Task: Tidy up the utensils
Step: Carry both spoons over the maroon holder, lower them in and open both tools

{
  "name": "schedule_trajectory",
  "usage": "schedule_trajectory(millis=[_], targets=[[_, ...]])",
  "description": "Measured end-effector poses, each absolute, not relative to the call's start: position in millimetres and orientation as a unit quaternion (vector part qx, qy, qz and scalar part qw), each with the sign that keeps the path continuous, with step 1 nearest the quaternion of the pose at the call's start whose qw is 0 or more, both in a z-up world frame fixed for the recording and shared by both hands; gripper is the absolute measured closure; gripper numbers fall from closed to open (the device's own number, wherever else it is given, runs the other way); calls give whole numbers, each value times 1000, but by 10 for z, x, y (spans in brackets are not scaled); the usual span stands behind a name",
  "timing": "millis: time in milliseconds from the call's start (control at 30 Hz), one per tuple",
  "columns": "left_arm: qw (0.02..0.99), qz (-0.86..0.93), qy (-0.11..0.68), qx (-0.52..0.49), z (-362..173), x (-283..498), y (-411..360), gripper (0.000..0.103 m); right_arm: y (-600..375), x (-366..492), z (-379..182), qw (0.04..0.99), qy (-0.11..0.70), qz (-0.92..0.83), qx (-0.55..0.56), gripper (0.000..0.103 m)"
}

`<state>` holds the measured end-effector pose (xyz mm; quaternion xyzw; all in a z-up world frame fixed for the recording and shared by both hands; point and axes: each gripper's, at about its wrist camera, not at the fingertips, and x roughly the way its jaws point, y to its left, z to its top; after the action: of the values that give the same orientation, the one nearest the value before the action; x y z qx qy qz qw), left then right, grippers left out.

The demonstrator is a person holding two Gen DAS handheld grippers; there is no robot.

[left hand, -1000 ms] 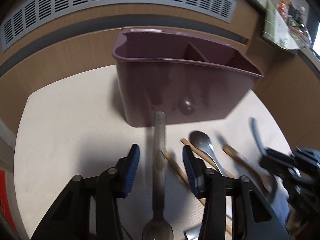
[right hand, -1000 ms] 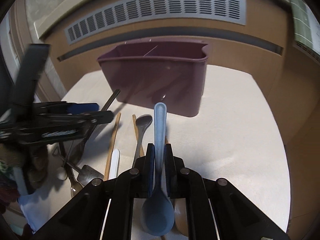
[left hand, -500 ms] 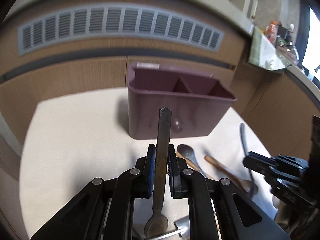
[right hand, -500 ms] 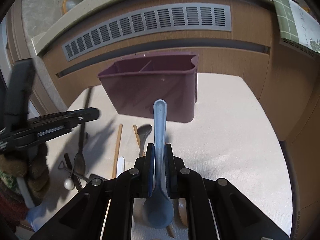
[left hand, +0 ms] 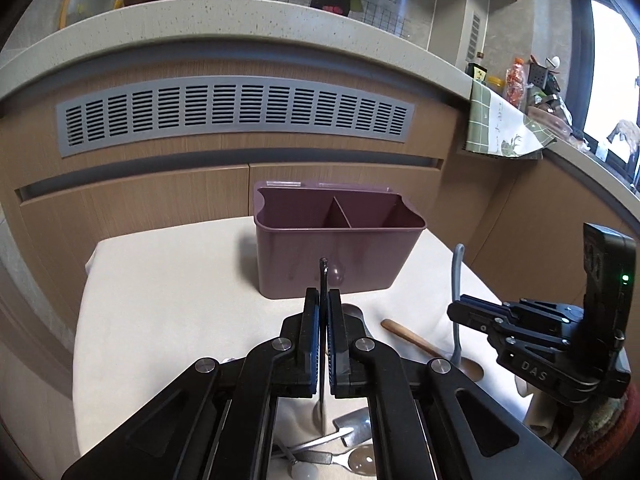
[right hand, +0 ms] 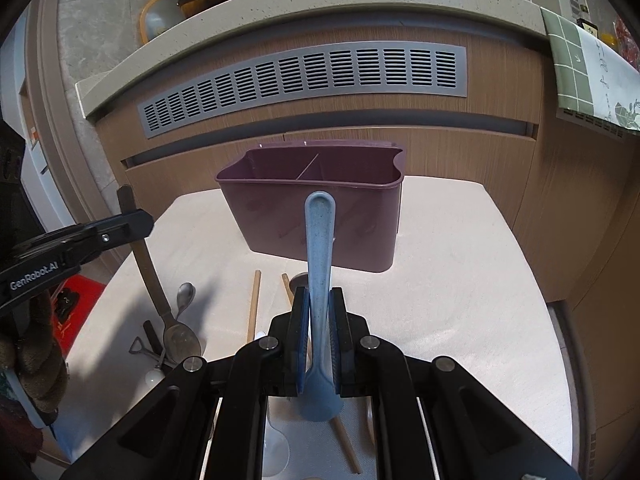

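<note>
Empty two-compartment purple caddy (left hand: 340, 256), upright

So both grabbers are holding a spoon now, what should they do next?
Probably carry the metal spoon forward over the purple caddy and lower it into a compartment. The left gripper is shut on its handle, the right gripper grips the blue spoon, and the caddy, with both compartments looking empty, stands just ahead of them.

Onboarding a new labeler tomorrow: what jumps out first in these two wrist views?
The purple two-compartment caddy stands empty mid-table, straight ahead in both views. Each tool is shut on a utensil: the left tool on a thin metal spoon, the right tool on a pale blue plastic spoon, both handles pointing at the caddy. More spoons and wooden chopsticks lie loose on the table.
</note>
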<state>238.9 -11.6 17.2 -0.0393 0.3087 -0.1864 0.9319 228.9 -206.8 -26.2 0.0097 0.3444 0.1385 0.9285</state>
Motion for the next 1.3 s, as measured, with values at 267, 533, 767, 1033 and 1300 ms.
schedule_trajectory(millis=[267, 533, 767, 1033, 1300], targets=[[939, -188, 285, -27, 366, 2259, -80, 100, -2061, 2297, -251, 929, 345, 136, 8, 95], [964, -194, 179, -24, 1324, 2379, -51, 100, -2056, 2354, 602, 960, 247, 132, -10, 95], [967, -207, 143, -39, 1779, 3033, -91, 100, -2098, 2727, 1521, 982, 148, 116, -6, 95], [949, -214, 220, -64, 1063, 3741, -196, 100, -2119, 3402, 894, 971, 216, 98, 6, 95], [938, -210, 260, -89, 611, 3776, -157, 75, -2262, 3596, 293, 946, 300, 106, 61, 86]])
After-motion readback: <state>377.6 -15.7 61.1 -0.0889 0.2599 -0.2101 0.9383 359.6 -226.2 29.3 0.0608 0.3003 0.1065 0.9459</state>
